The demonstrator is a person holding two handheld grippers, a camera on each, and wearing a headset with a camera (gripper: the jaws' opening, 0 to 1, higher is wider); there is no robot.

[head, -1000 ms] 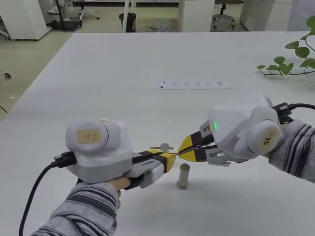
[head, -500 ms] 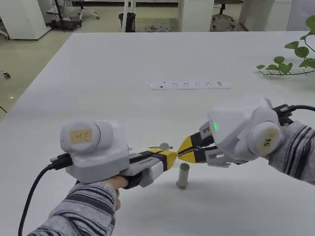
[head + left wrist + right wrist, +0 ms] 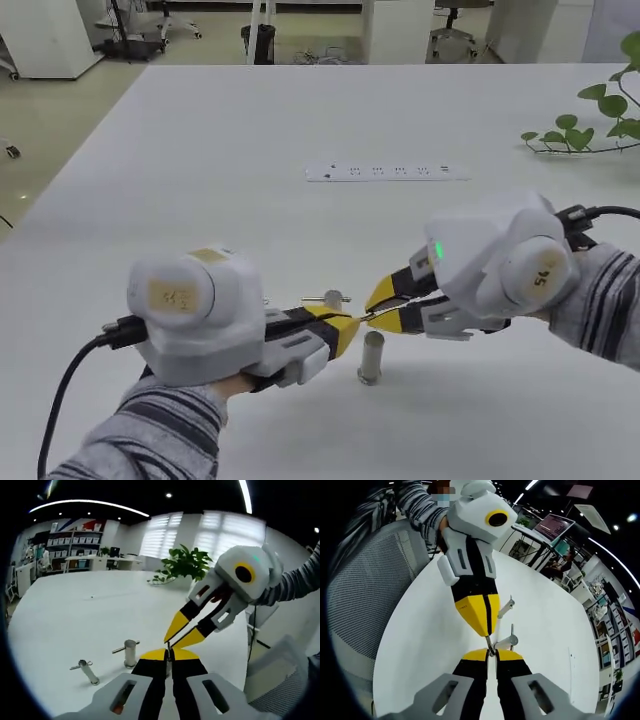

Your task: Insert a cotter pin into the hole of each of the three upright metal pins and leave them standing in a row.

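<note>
Tips meeting now: the left gripper (image 3: 342, 330) has its jaws pressed together, the right gripper (image 3: 378, 305) likewise, and one thin cotter pin (image 3: 169, 648) is pinched between the two of them above the white table (image 3: 250, 150). Just beside the tips, one bare metal pin (image 3: 371, 357) stands upright. Beyond, two more: a fitted pin (image 3: 131, 652) upright with a cotter through it, and a toppled pin (image 3: 89, 671) near it. One power strip (image 3: 387, 172) lies farther back.

Upright metal pin (image 3: 372, 357) towards the surface's (image 3: 200, 150) front edge, left claw (image 3: 345, 328) and right claw (image 3: 385, 305) tip to tip just behind it, cotter pin (image 3: 366, 317) between them, second pin (image 3: 333, 298) behind, power strip (image 3: 388, 172) mid-surface, plant (image 3: 600, 120) at far right edge
</note>
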